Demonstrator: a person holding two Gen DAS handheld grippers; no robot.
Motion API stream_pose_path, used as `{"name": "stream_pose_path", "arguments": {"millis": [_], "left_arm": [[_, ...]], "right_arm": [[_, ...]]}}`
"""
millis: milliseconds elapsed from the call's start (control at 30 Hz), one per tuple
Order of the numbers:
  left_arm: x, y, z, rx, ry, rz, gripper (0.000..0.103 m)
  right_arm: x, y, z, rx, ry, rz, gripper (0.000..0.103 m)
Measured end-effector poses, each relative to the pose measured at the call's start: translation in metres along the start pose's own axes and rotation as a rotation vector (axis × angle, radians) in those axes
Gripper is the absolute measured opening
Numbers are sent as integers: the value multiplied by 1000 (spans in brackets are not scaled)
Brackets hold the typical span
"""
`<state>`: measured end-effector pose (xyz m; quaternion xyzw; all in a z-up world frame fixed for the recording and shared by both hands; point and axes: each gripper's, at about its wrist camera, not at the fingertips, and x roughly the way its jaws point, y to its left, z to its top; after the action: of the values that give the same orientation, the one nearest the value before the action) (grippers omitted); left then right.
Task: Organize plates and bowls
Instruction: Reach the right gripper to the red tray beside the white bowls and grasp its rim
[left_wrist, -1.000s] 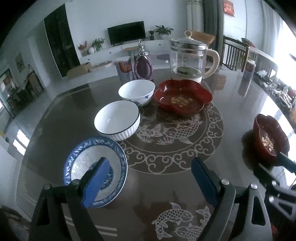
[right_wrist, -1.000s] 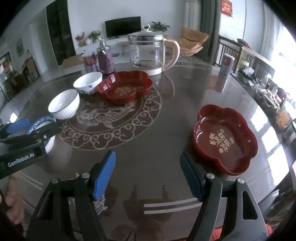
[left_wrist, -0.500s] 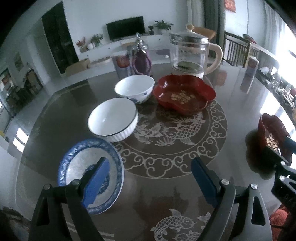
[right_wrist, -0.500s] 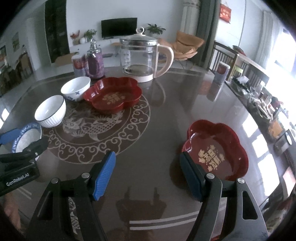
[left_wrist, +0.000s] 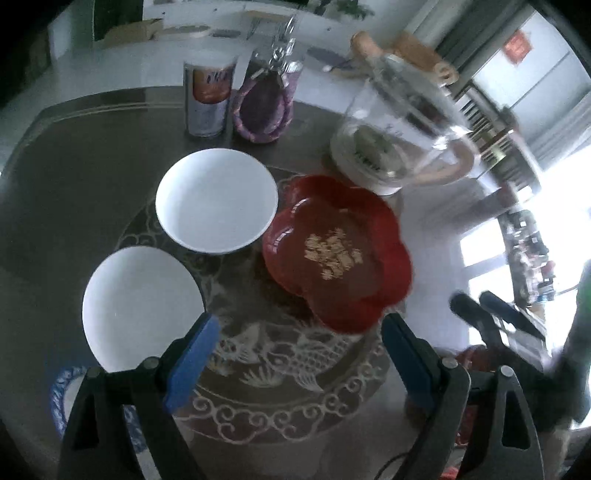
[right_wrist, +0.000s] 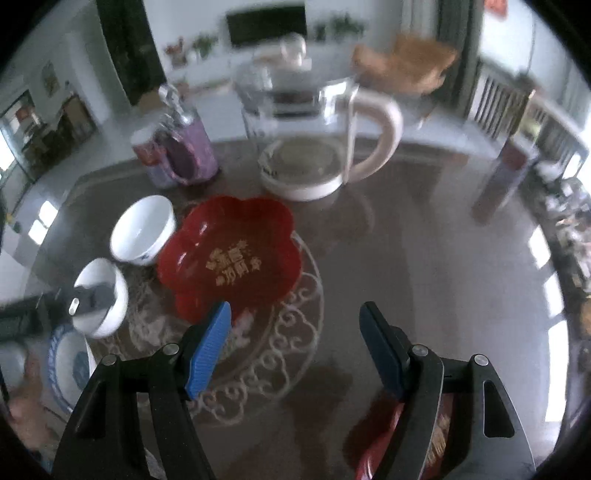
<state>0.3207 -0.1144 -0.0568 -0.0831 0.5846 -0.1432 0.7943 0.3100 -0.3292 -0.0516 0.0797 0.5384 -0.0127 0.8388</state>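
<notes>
Left tongs (left_wrist: 299, 358) are gaping wide, blue pads well apart and nothing between them, hanging over the fish pattern on the counter (left_wrist: 66, 192). Just past the left pad is sitting a white bowl (left_wrist: 142, 306), and behind it a second bowl (left_wrist: 216, 199), with the red tray (left_wrist: 336, 254) right beside that one. A blue-rimmed plate (left_wrist: 62, 391) is peeking out under the left arm of the tongs, nearest the counter's edge.

Right tongs (right_wrist: 295, 350) are standing just as wide, holding nothing, hovering over the scrollwork ring. The left pad is overlapping the near edge of the red tray (right_wrist: 229, 254) in this view; whether it is touching I cannot tell. A second red tray (right_wrist: 436, 443) is showing low under the right finger, mostly hidden. From here the left tongs' tip is appearing over the near white bowl (right_wrist: 101, 299), contact unclear.

A glass kettle (right_wrist: 314, 140) and a purple jar (right_wrist: 188, 147) are standing at the back, all rather blurred.
</notes>
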Motion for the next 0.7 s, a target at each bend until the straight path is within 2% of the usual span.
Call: {"name": "stream_pose_path", "arguments": {"millis": [67,133,333,500,700], "left_arm": [[15,0,8,-18,46,7,89],[32,-1,13,-44,93,-1,89],[63,-11,20,-59,139,-20,88],[73,-17,24,-52,137,-62,87],[89,-16,25,-63,134,-50,83]], "right_arm": [[34,-10,20,40,96,14,75],[56,-15,30,54,145,13,75],[73,-21,38,54,145,21,75],[79,-22,37,29,141,32,75],[91,-21,35,18,135,55,74]]}}
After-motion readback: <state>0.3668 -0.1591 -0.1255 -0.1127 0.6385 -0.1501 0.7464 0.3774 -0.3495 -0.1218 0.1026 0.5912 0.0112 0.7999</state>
